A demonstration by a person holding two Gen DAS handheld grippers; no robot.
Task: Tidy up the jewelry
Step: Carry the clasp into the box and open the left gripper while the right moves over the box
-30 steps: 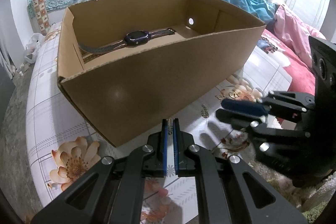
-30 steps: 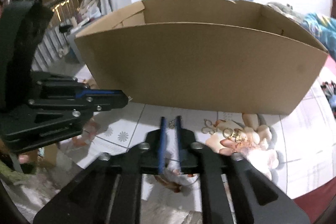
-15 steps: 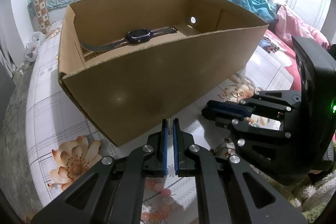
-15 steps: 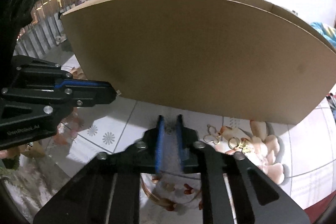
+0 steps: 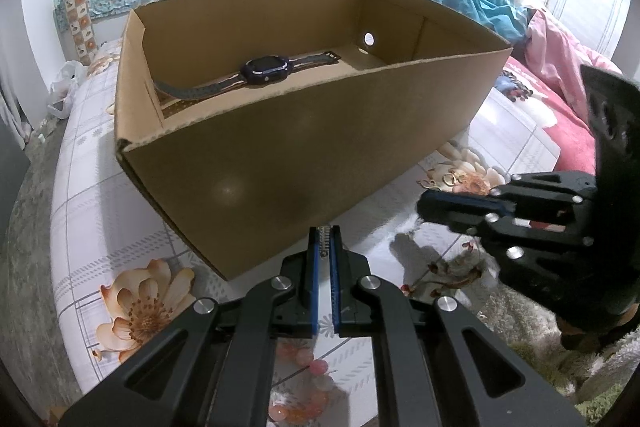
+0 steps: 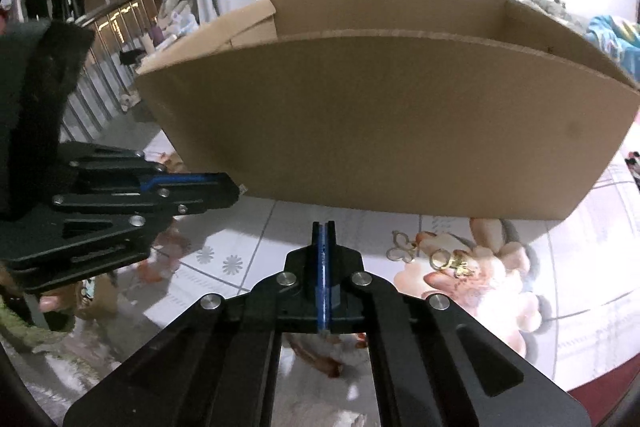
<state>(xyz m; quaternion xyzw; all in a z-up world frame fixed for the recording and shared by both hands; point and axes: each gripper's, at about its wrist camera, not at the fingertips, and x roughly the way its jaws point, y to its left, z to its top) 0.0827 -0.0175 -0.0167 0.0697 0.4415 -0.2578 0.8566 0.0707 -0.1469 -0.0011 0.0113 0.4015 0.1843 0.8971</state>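
An open cardboard box stands on the flowered bedsheet, with a dark blue watch lying inside it. My left gripper hovers at the box's near wall, shut on a small silvery chain piece. My right gripper is just above the sheet in front of the box, jaws pressed together on a tiny pendant. That pendant only shows as a speck under the right gripper's tip. Gold rings and earrings lie loose on the sheet to its right.
A pink bead bracelet lies under my left gripper. A butterfly-shaped earring sits beside the gold pieces. Bedding in blue and pink is piled behind the box. A fingertip shows below the left gripper.
The right gripper's jaws closed around the small pendant on the sheet and rose slightly with it. The left gripper kept still with its chain piece.
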